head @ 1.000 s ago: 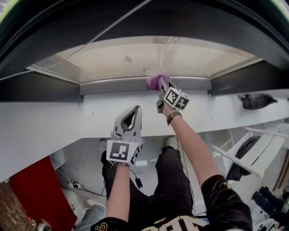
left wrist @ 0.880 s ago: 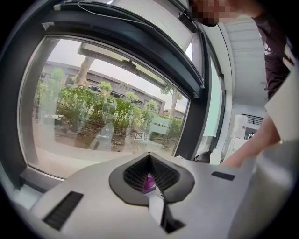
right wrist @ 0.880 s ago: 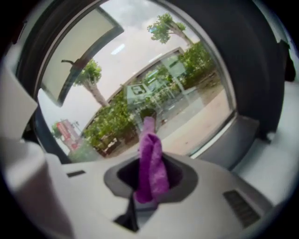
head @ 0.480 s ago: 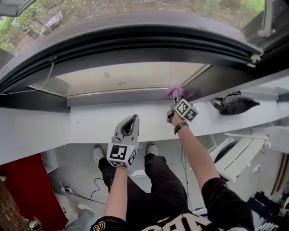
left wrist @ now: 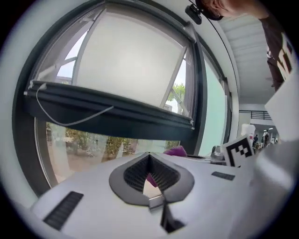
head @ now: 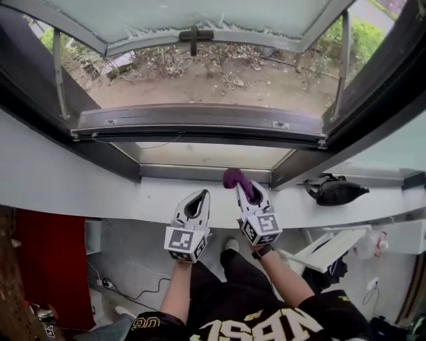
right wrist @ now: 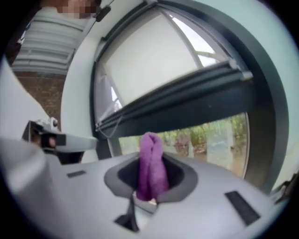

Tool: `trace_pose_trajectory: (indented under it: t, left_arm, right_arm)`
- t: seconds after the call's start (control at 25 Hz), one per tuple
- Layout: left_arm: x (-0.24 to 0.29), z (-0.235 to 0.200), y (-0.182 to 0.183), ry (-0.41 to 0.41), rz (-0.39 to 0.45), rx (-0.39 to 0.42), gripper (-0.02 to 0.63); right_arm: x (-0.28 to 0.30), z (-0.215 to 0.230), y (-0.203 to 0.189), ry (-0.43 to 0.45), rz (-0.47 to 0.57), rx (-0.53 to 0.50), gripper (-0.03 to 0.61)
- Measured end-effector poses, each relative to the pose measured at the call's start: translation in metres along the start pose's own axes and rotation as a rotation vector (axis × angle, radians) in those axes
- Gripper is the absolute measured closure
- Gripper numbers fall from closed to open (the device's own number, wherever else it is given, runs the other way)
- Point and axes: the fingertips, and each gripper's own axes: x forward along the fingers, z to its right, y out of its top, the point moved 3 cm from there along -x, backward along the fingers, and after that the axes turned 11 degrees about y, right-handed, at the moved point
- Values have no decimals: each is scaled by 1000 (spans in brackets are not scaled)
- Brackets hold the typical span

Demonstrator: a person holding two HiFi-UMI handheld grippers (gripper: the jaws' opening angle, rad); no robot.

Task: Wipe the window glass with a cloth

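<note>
White sill [head: 86, 193] runs below the window glass [head: 206, 154]. Upper sash [head: 133, 13] is swung open outward, with bare dirt and shrubs beyond. Right gripper [head: 246, 192] is clenched on a purple cloth [head: 233, 178]. The cloth sticks up past the jaw tips, near the grey lower frame; contact with the pane cannot be told. Left gripper [head: 199, 195] hangs just beside it over the sill, jaws together, with only a small purple fleck showing in their gap. Black bag [head: 331, 191] lies on the sill at right.
</note>
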Motion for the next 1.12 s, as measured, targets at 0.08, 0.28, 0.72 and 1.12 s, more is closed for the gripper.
trace_pose_trajectory:
  t: [0.08, 0.28, 0.72, 1.12]
  left_arm:
    - [-13, -3, 34, -4, 43, 26, 606]
    - [-56, -18, 100, 3, 182, 107, 606]
    - [-73, -64, 139, -8, 243, 111, 606]
    - [-105, -93, 171, -17, 302, 141, 606]
  right_arm:
    - [-1, -36, 40, 10, 19, -75, 499]
    - [-8, -105, 100, 1, 121, -83, 499]
    - [23, -158, 131, -47, 67, -231, 499]
    - [22, -185, 166, -68, 100, -253, 499]
